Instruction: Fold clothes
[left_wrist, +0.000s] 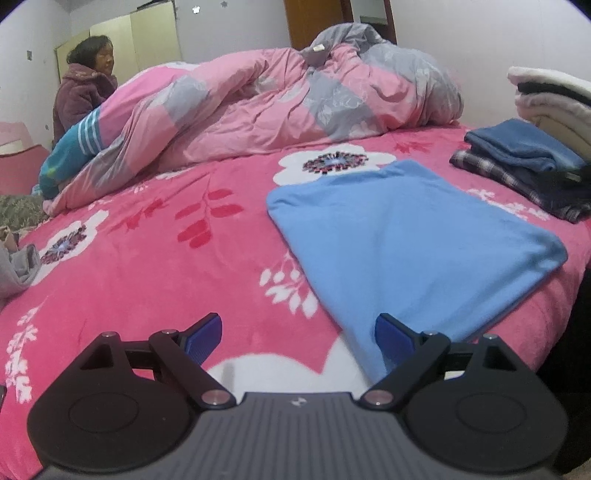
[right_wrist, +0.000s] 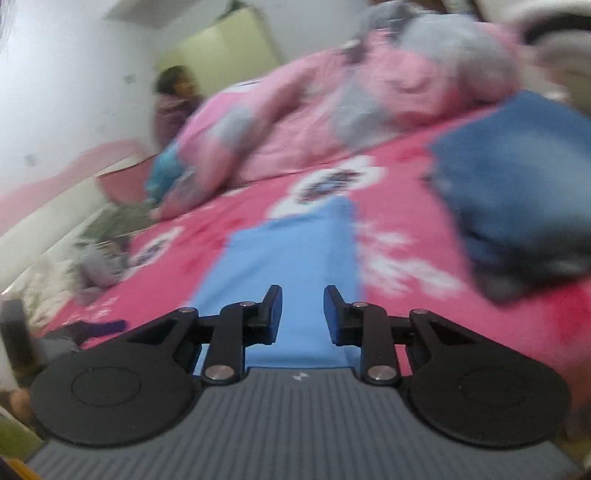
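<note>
Light blue garment (left_wrist: 413, 240) folded flat on bed (left_wrist: 147, 266), near stack of folded clothes (left_wrist: 524, 162). Left gripper (left_wrist: 299, 332) fingers wide apart, empty. Right gripper (right_wrist: 303, 314) fingers parted, gripping nothing. Gray garment (left_wrist: 18, 269) apparently unfolded, left.

right view: motion-blurred throughout
folded pile (left_wrist: 528, 166): cut by right edge
grey garment (left_wrist: 16, 269): cut by left edge
blue cloth (left_wrist: 413, 243): near end hidden behind gripper

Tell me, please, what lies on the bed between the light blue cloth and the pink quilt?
Only bare bedspread with its flower print; nothing lies between the light blue cloth and the pink quilt. The left wrist view shows this clearly.
</note>
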